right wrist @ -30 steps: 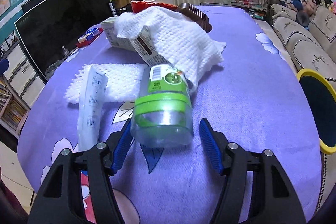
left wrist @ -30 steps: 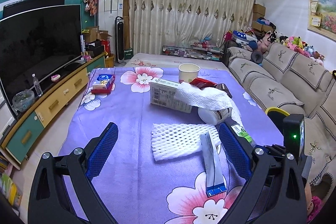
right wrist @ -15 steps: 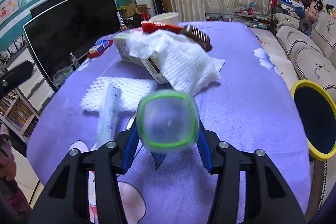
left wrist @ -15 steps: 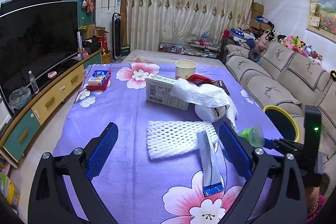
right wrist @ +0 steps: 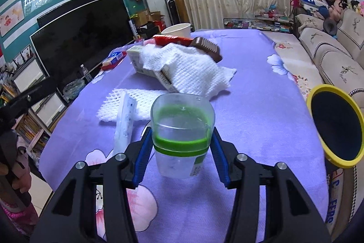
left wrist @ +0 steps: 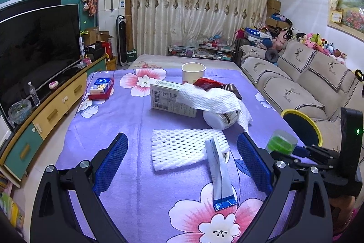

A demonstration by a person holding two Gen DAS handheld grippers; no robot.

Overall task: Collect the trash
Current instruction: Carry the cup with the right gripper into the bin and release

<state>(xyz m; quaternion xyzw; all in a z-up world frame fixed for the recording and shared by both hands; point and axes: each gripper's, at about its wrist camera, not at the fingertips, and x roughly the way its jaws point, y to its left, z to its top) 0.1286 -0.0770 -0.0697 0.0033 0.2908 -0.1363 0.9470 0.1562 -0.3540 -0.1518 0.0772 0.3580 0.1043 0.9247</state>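
Black gripper [right wrist: 182,149] frames; blue ribbed pads [right wrist: 142,156]; silver screws.

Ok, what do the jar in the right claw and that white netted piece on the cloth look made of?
Jar: seemingly clear, glossy plastic, since the green band and purple cloth show through its wall. White netted piece: probably soft foam mesh, matte, with open diamond holes and puffy strands; likely fruit packing net.
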